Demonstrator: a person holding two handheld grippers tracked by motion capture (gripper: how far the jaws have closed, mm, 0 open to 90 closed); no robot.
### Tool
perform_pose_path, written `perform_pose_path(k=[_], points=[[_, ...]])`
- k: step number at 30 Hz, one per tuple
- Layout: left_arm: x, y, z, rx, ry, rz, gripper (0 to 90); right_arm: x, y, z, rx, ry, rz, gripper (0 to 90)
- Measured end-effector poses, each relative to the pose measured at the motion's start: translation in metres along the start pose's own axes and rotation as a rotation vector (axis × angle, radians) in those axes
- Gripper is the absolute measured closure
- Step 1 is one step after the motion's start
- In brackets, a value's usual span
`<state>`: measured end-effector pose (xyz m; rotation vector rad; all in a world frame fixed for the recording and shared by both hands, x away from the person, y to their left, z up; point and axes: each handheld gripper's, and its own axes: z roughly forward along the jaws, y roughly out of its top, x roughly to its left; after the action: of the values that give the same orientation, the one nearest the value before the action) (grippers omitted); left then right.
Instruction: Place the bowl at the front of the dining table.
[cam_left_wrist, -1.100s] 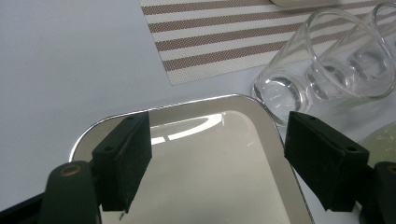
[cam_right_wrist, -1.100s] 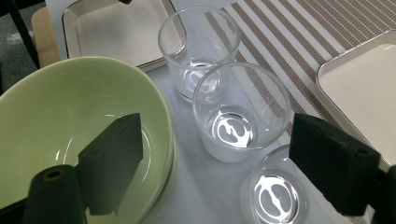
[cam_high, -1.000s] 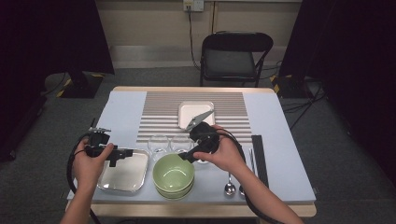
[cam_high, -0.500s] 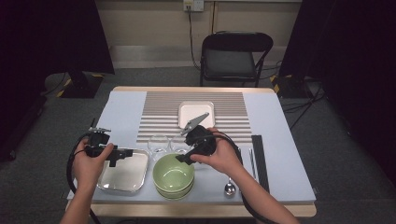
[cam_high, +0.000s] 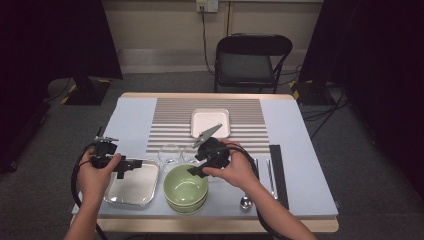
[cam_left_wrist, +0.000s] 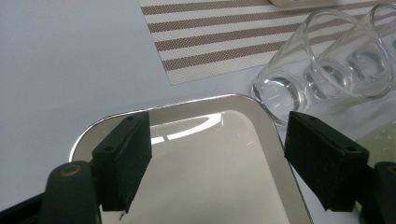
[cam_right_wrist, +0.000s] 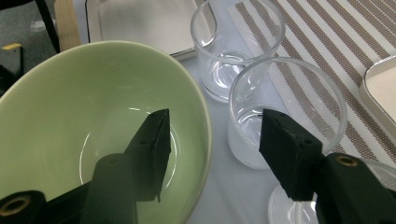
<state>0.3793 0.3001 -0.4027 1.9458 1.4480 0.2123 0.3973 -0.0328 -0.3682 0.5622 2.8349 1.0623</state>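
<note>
green bowl (cam_high: 186, 187) at near edge of surface (cam_high: 135, 120) | just left: steel tray (cam_high: 131, 182), under left hand-held gripper (cam_left_wrist: 217, 158), jaws wide, empty | just behind bowl: two glasses (cam_right_wrist: 285, 112) | right hand-held gripper (cam_right_wrist: 212, 154) straddling bowl rim, jaws just been closing, pressing nothing, nearer bowl than before

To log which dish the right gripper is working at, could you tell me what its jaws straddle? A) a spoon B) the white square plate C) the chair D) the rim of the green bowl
D: in the right gripper view, the right gripper has one jaw inside the green bowl and the other outside its rim, beside a glass.
</note>
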Motion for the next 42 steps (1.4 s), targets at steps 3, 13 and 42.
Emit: perform_pose_path(k=[3, 13, 42], points=[[-0.001, 0.0, 0.0, 0.001, -0.005, 0.001, 23.4, 0.0, -0.001, 0.001, -0.001, 0.002, 0.005, 44.0], [0.0, 0.0, -0.001, -0.002, -0.001, 0.003, 23.3, 0.003, -0.002, 0.007, -0.001, 0.022, 0.031, 47.7], [0.001, -0.001, 0.001, 0.009, -0.002, -0.004, 23.4, 0.003, -0.006, 0.015, 0.017, 0.045, 0.087, 73.7]])
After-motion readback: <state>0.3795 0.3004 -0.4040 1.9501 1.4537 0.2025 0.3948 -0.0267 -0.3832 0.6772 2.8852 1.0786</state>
